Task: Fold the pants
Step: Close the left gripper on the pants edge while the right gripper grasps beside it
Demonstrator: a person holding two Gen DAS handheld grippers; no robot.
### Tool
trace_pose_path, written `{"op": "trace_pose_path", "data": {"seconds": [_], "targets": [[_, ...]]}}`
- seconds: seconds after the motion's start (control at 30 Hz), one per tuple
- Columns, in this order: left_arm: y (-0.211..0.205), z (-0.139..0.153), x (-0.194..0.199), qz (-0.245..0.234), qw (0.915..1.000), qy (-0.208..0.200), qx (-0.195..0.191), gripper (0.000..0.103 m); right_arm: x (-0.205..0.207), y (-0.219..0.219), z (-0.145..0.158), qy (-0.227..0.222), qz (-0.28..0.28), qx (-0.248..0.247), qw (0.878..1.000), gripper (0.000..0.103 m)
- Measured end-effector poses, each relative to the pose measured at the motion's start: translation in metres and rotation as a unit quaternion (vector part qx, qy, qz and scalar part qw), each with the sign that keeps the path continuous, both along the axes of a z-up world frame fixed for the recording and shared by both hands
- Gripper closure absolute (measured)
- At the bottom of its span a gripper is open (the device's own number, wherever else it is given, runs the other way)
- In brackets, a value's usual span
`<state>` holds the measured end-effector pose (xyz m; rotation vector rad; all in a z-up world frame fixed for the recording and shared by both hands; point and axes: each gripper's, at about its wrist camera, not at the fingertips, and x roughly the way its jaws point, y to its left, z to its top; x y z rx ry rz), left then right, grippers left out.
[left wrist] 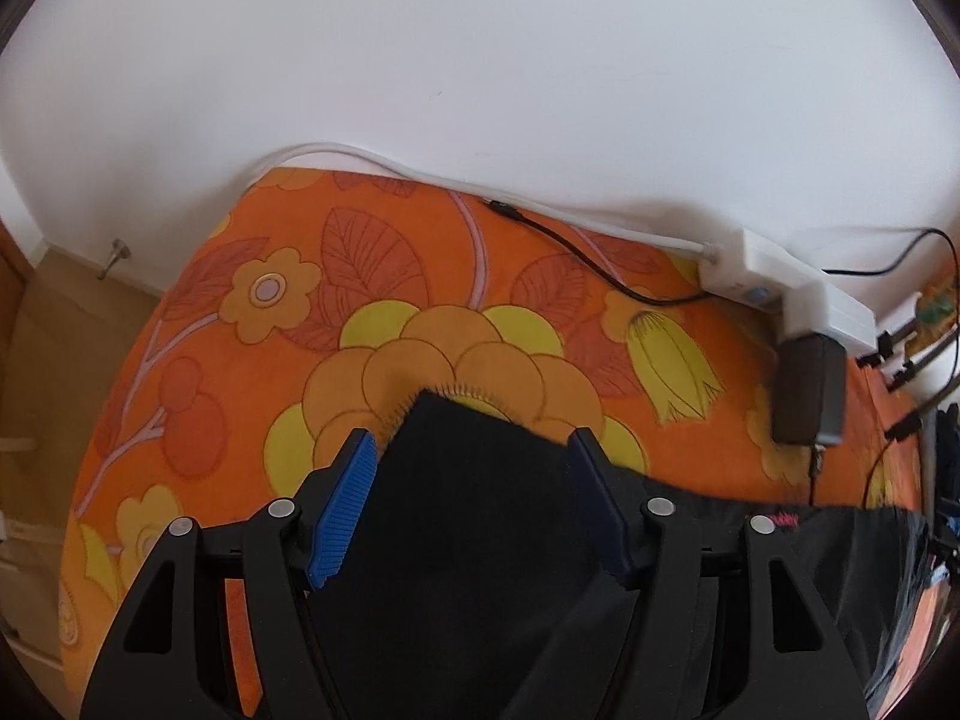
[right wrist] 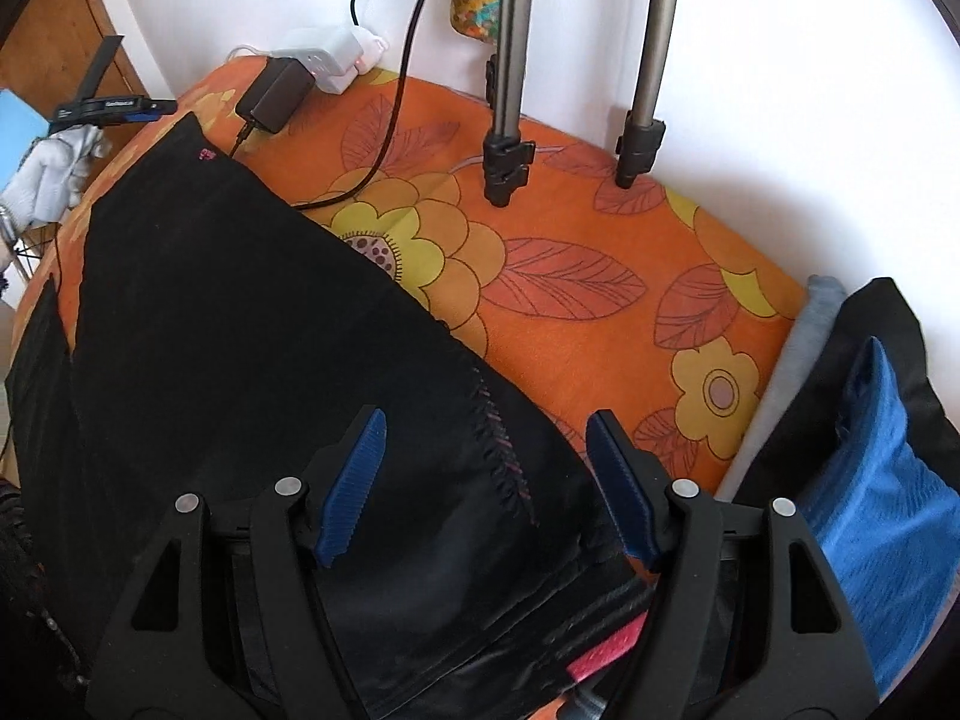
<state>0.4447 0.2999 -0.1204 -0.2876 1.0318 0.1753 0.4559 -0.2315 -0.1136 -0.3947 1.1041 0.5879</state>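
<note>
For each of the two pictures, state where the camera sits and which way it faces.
Left wrist: on the left tongs, angled down at the pants' frayed hem; only its blue pads show.
Right wrist: on the right tongs, angled down over the pants toward tripod legs.
Shared: pants, orange floral cloth, white power strip.

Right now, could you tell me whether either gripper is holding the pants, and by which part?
Neither holds anything: the left gripper and the right gripper stand open above the black pants, pads clear of the fabric.

Black pants point(right wrist: 240, 324) lie on the orange floral cloth point(right wrist: 570, 324), the right gripper point(right wrist: 486, 480) above with jaws apart.
</note>
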Motion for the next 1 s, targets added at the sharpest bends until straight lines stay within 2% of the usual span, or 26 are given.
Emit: {"op": "trace_pose_path", "data": {"seconds": [0.13,0.37,0.5,0.6,0.67,0.77,0.87,1.0], "targets": [[0.003,-0.01,0.007,0.002,0.9999,0.01,-0.001,0.037,0.007,-0.004,-0.006,0.009,0.003,0.004,1.0,0.031],[-0.003,-0.024,0.012,-0.008,0.9994,0.026,0.02,0.037,0.014,-0.007,-0.01,0.014,0.006,0.005,1.0,0.031],[-0.01,-0.023,0.011,-0.017,0.9993,0.013,0.032,0.037,0.018,-0.011,-0.005,0.011,0.002,0.01,1.0,0.031],[-0.013,-0.021,0.007,-0.022,0.9991,0.0,0.036,0.05,0.022,-0.011,0.001,0.01,0.004,0.024,1.0,0.031],[-0.019,-0.018,0.006,-0.034,0.9988,-0.009,0.034,0.074,0.023,-0.007,0.002,0.009,0.009,0.029,1.0,0.028],[-0.031,-0.016,0.007,-0.052,0.9973,-0.013,0.05,0.09,0.026,0.001,-0.002,0.006,0.015,0.029,0.999,0.028],[-0.037,-0.014,0.006,-0.059,0.9965,-0.015,0.058,0.094,0.025,0.013,-0.011,0.01,0.031,0.013,0.999,0.028],[-0.032,-0.009,-0.001,-0.055,0.9973,-0.025,0.041,0.095,0.023,0.021,-0.028,0.021,0.046,-0.021,0.998,0.028]]}}
